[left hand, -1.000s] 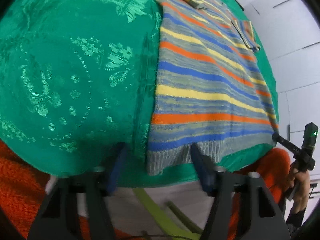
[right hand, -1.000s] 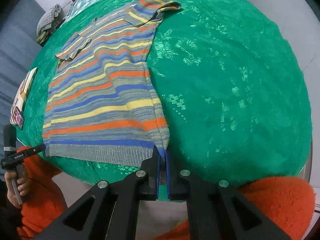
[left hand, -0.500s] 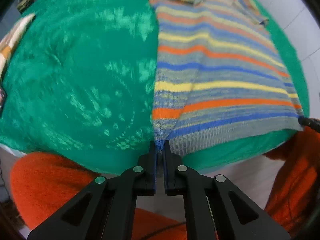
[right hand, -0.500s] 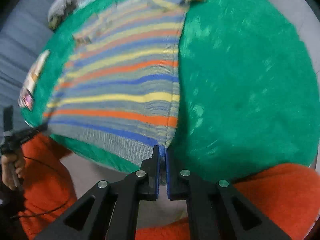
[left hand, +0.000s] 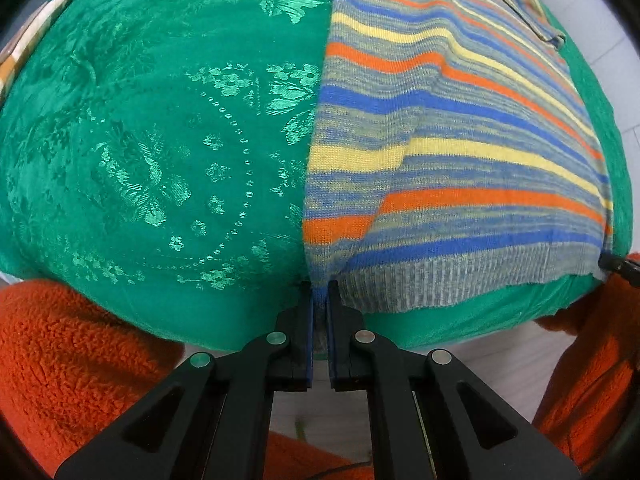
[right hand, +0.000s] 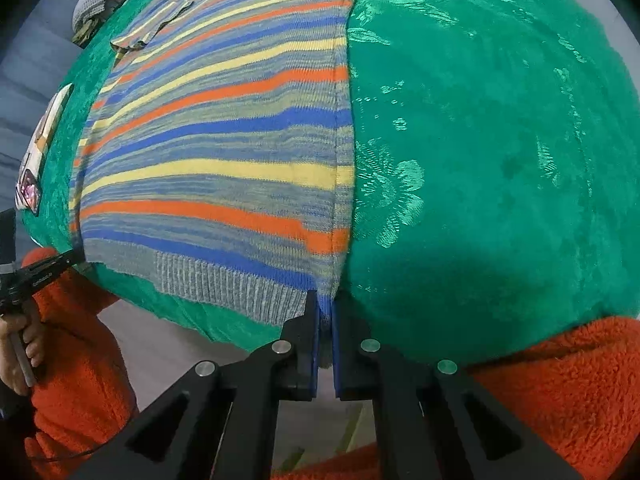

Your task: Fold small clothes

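A small striped knit sweater (left hand: 440, 152) in orange, blue, yellow and grey lies flat on a green patterned tablecloth (left hand: 160, 140), its ribbed hem at the near table edge. My left gripper (left hand: 319, 292) is shut on the hem's left corner. My right gripper (right hand: 325, 304) is shut on the hem's right corner; the sweater (right hand: 224, 152) stretches away to the left in that view. The left gripper (right hand: 60, 264) also shows at the hem's far corner in the right wrist view. The sleeves lie folded over the body at the far end.
The person's orange fleece sleeves (left hand: 80, 352) frame the near table edge. Books or cards (right hand: 36, 164) lie at the table's left edge, and a bundle of grey cloth (right hand: 96, 4) sits at the far left corner. The green cloth (right hand: 480, 140) spreads right of the sweater.
A second ago my left gripper was open at the hem; it has shut on the hem's left corner. Both grippers have lifted and pulled the hem, and the cameras sit closer to the sweater.
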A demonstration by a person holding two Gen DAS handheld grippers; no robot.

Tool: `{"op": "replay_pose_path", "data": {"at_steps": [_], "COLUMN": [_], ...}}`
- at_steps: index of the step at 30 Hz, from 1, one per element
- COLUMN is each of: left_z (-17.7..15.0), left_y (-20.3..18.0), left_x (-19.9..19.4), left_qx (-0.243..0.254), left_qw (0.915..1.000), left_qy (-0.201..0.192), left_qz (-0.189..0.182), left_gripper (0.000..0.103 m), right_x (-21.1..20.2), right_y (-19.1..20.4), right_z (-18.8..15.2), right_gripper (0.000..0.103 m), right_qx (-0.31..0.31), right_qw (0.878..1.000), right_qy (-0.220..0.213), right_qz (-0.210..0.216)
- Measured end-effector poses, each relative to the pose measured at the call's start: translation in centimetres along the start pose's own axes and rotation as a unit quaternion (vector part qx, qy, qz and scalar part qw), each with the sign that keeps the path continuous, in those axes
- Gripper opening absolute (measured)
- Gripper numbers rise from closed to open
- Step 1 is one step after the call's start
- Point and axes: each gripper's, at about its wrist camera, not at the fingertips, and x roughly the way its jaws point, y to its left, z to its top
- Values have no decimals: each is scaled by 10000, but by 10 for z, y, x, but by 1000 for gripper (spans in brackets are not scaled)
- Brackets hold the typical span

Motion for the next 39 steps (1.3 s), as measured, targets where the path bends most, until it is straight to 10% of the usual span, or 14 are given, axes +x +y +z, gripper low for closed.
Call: {"op": "replay_pose_path", "data": {"at_steps": [4,8,12,15,19,26,28,31,32,39], "left_z": [-2,-14,-4,12,32,27,29,31,32,35], "left_y": [-2,6,31,39,40,65,68,68,68,60], "left_x": [-2,-35,-86,-108,-103,-47,-51,-51,-49,-41], "left_qx": [-13,175,-3,-284,-840,-1381,-1406,-1414,-1398,-1397], "left_qw": [9998,9972,9902,9819,9619,9560,9588,9581,9593,9629], "left_qy": [-21,-232,-968,-1627,-2405,-2087,-2100,-2123,-2097,-1998], "left_qz": [189,687,1005,931,993,1530,1296,1300,1276,1154], "left_gripper": [23,40,59,75,87,85,85,86,86,86], "right_x": [0,-23,-84,-121,-116,3,32,13,-1,-100], "right_y": [-2,-13,-24,-9,25,81,66,15,-4,-205], "right_z": [0,-3,16,62,142,273,299,311,309,223], "right_gripper": [7,42,43,54,59,58,57,6,6,6], "right_qx": [97,223,-277,-1102,-2108,-3024,-2655,-1574,-1225,1814], "right_qw": [9999,9995,9968,9788,9528,9279,9440,9696,9724,9371], "right_qy": [-12,-14,-636,-1394,-2021,-1838,-1594,-1794,-1956,-2983], "right_qz": [88,231,-389,-1021,-829,-1178,-1140,-532,-344,0]}}
